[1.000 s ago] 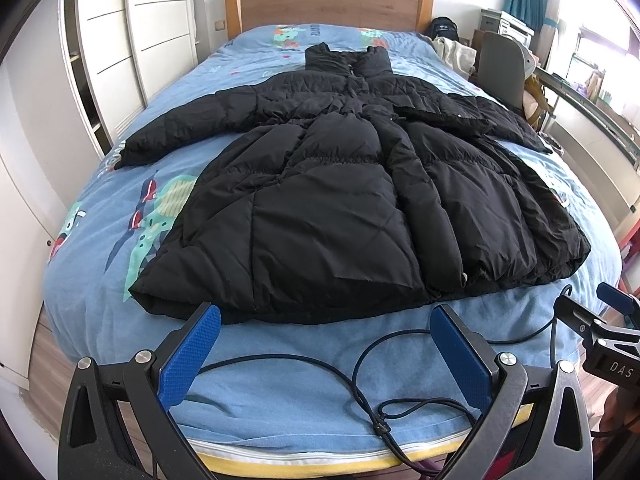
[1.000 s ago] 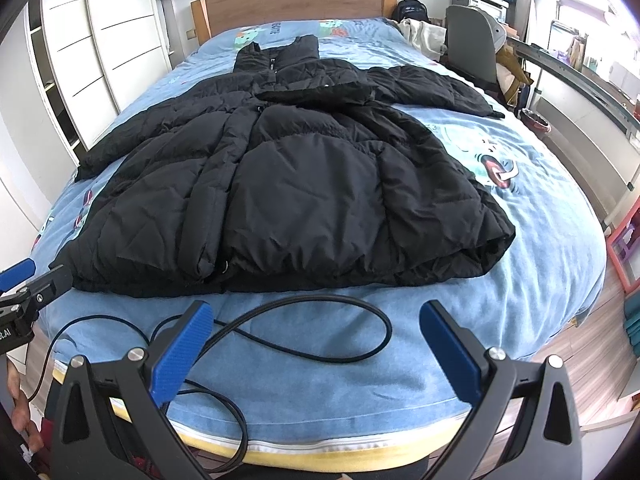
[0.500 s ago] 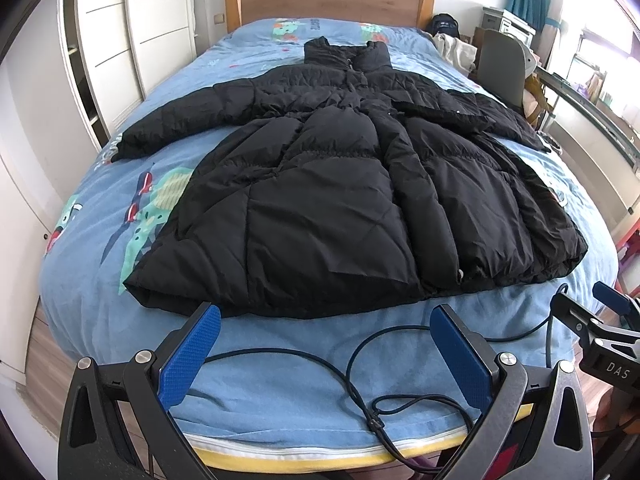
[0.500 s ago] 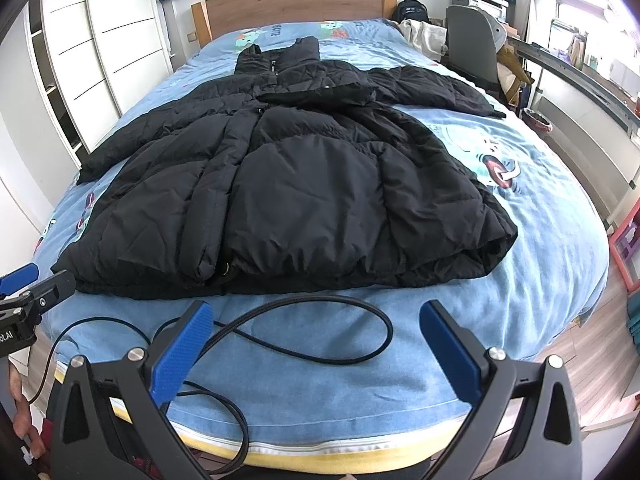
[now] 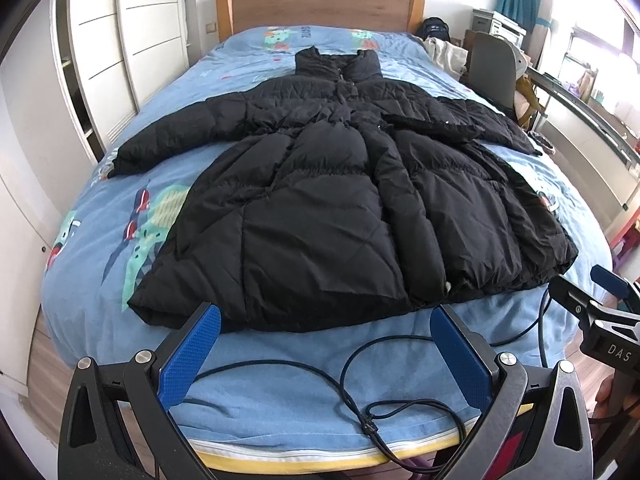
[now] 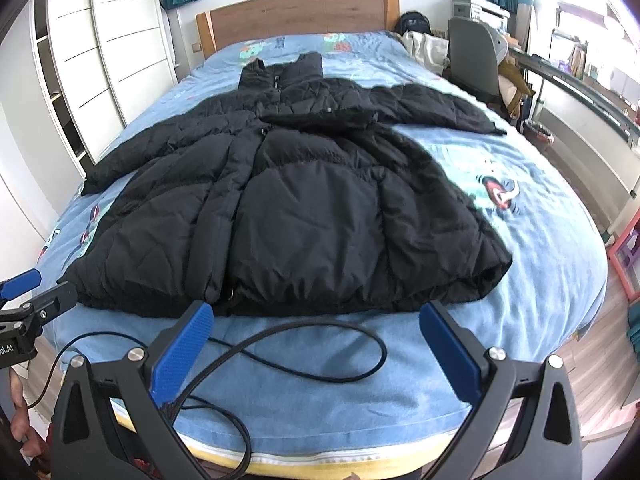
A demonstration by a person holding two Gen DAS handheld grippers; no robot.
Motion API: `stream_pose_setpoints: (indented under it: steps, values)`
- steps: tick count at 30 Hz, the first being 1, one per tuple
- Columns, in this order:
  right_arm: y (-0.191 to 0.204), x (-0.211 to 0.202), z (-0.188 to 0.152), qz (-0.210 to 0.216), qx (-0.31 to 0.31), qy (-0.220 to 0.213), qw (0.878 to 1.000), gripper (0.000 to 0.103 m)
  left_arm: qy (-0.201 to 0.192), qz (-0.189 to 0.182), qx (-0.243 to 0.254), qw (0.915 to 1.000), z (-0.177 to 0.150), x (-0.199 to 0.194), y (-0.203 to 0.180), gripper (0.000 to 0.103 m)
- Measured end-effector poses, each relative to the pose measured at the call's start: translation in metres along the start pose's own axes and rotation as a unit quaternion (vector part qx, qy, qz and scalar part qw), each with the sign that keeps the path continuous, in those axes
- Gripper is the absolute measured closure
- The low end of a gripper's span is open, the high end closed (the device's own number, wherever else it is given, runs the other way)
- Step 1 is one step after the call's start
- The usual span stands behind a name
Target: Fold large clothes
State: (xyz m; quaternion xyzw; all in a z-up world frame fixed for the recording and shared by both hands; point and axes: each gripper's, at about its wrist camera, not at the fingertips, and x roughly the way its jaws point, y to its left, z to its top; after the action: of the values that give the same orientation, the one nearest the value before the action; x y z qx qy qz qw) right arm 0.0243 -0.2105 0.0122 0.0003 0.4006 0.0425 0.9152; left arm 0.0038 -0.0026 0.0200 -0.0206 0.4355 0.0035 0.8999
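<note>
My left gripper (image 5: 324, 344) is spread wide with nothing between its blue pads (image 5: 190, 354), and my right gripper (image 6: 316, 344) is the same: wide apart, empty. Both hang over the foot of the bed (image 5: 280, 408), side by side.

Right under my fingers, loose black cables (image 6: 304, 344) loop across the blue sheet (I would keep my tips clear of them as I reach in, or they will drag along with the cloth).

Just ahead of my fingertips lies the hem (image 5: 320, 312) of the black puffer coat (image 5: 340, 208), spread flat, front up. Its bottom corners sit a little outside each of my grippers, one ahead and to the left of my left fingers, one ahead and to the right of my right.

Farther ahead the sleeves (image 5: 168, 136) stretch out to both sides, and beyond them the collar (image 5: 336, 64) points at the wooden headboard (image 5: 320, 4).

No fold is made yet, I judge. To start well I would pinch deep through the padding, since puffy fabric slips from a shallow bite, and bring the sleeves inward across the body before folding the hem up toward the collar.
</note>
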Motion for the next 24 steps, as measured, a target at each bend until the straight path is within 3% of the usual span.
stream_pose_setpoints:
  steps: [15, 20, 24]
  values:
    - [-0.003, -0.041, 0.03, 0.004, -0.013, -0.05, 0.999, 0.0, -0.034, 0.01, 0.014, 0.9993, 0.018, -0.026, 0.002, 0.001]
    - [-0.018, -0.057, 0.045, -0.008, -0.002, -0.048, 0.999, 0.0, -0.05, 0.016, 0.016, 0.9985, 0.032, -0.043, 0.011, 0.001]
    - [-0.033, -0.079, 0.065, -0.017, 0.003, -0.066, 0.998, 0.0, -0.059, -0.001, -0.003, 0.9982, 0.056, -0.067, 0.027, 0.001]
